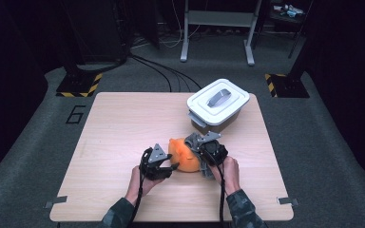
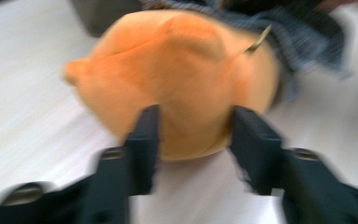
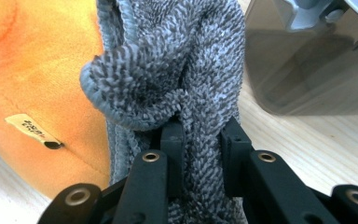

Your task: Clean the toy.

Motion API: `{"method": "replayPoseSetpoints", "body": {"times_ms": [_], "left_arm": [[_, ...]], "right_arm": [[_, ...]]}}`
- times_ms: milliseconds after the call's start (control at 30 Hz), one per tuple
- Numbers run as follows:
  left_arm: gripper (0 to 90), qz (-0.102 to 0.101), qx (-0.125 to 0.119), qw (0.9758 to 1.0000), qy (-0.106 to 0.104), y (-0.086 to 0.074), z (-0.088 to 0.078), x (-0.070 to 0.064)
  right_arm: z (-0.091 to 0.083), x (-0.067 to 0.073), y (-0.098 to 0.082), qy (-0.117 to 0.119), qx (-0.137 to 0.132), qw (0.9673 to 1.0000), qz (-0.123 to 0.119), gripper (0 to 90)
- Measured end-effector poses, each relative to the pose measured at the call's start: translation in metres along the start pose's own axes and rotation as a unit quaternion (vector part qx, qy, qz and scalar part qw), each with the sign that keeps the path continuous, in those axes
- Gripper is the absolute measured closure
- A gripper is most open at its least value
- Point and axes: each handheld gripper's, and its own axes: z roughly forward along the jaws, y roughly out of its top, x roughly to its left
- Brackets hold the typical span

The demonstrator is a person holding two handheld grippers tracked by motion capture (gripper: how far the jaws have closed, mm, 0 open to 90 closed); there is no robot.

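An orange plush toy (image 1: 184, 159) lies on the wooden table (image 1: 123, 123) near its front middle. My left gripper (image 1: 171, 166) is at the toy's left side. In the blurred left gripper view its jaws (image 2: 196, 116) stand apart, open, with the toy's (image 2: 177, 65) lower bulge between the tips. My right gripper (image 1: 203, 156) is on the toy's right side and is shut on a grey terry cloth (image 1: 207, 171). In the right gripper view the pads (image 3: 200, 128) pinch a fold of the cloth (image 3: 168, 60), which drapes against the toy (image 3: 42, 70).
A grey bin with a white handled lid (image 1: 218, 100) stands behind the toy at the table's back right; its wall (image 3: 307, 70) is close to my right gripper. A small label (image 3: 32, 128) hangs from the toy. The table's left half is bare wood.
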Motion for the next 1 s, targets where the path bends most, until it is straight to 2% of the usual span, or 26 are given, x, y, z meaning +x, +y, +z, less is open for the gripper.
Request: {"method": "replayPoseSetpoints", "body": {"times_ms": [33,67,100,133,167,233,300,333,367,467,533,567,600,667,733,800,867,933,1000], "left_arm": [[43.2,0.003,0.005,1.0000,-0.001,0.000,0.002,0.000],[39.4,0.005,0.013,0.9999,0.009,0.001,0.006,0.000],[36.5,0.011,0.015,0.9998,0.011,0.001,0.009,0.000],[38.6,0.013,0.007,0.9999,0.004,0.000,0.012,0.000],[42.5,0.015,0.001,0.9999,0.008,0.000,0.013,0.000],[56.9,0.010,-0.011,0.9999,0.007,0.000,0.016,0.000],[66.2,-0.012,-0.018,0.9997,0.006,0.001,0.016,0.002],[69.0,-0.027,-0.023,0.9993,0.008,0.001,0.015,0.003],[71.5,-0.039,-0.024,0.9989,0.004,0.001,0.015,0.003],[73.0,-0.067,-0.024,0.9975,0.001,0.003,0.012,0.006],[73.0,-0.079,-0.023,0.9966,0.001,0.004,0.012,0.006],[73.0,-0.084,-0.023,0.9962,0.003,0.005,0.012,0.006],[73.0,-0.082,-0.023,0.9964,0.003,0.006,0.012,0.006],[73.3,-0.083,-0.019,0.9963,0.008,0.007,0.013,0.005],[73.5,-0.087,-0.013,0.9961,0.007,0.005,0.014,0.008],[74.0,-0.099,-0.019,0.9949,0.005,0.003,0.014,0.008],[74.4,-0.095,-0.021,0.9952,0.007,0.004,0.015,0.009],[74.4,-0.091,-0.019,0.9957,0.007,0.004,0.015,0.008],[74.4,-0.093,-0.019,0.9955,0.005,0.003,0.015,0.009]], "right_arm": [[0.001,-0.003,0.000,0.004,-0.006,1.0000,-0.004,75.7],[0.002,-0.003,0.001,0.006,-0.005,1.0000,0.002,75.6],[0.002,-0.004,0.001,0.007,-0.009,0.9999,-0.002,75.6],[0.003,-0.004,0.002,0.008,-0.007,0.9999,0.000,75.6],[0.003,-0.004,0.002,0.005,-0.009,0.9999,-0.001,75.6],[0.005,-0.005,0.004,0.000,-0.009,1.0000,0.000,75.5],[0.005,-0.005,0.005,-0.002,-0.015,0.9999,0.008,75.6],[0.004,-0.007,0.005,0.001,-0.016,0.9999,0.005,75.5],[-0.001,-0.006,0.007,0.000,-0.022,0.9997,0.012,75.5],[-0.018,-0.004,0.012,0.009,-0.050,0.9987,0.008,75.4],[-0.032,0.005,0.017,0.024,-0.068,0.9974,-0.001,75.4],[-0.037,0.012,0.019,0.025,-0.070,0.9971,-0.014,75.4],[-0.039,0.020,0.021,0.028,-0.070,0.9969,-0.022,75.4],[-0.036,0.032,0.023,0.033,-0.061,0.9967,-0.042,75.4],[-0.026,0.038,0.020,0.015,-0.048,0.9972,-0.056,75.6],[-0.021,0.032,0.017,0.016,-0.044,0.9976,-0.050,75.8],[-0.018,0.026,0.013,-0.001,-0.037,0.9982,-0.046,75.8],[-0.016,0.017,0.007,-0.001,-0.032,0.9989,-0.033,75.8],[-0.013,0.010,0.001,-0.014,-0.022,0.9994,-0.024,75.8]]}}
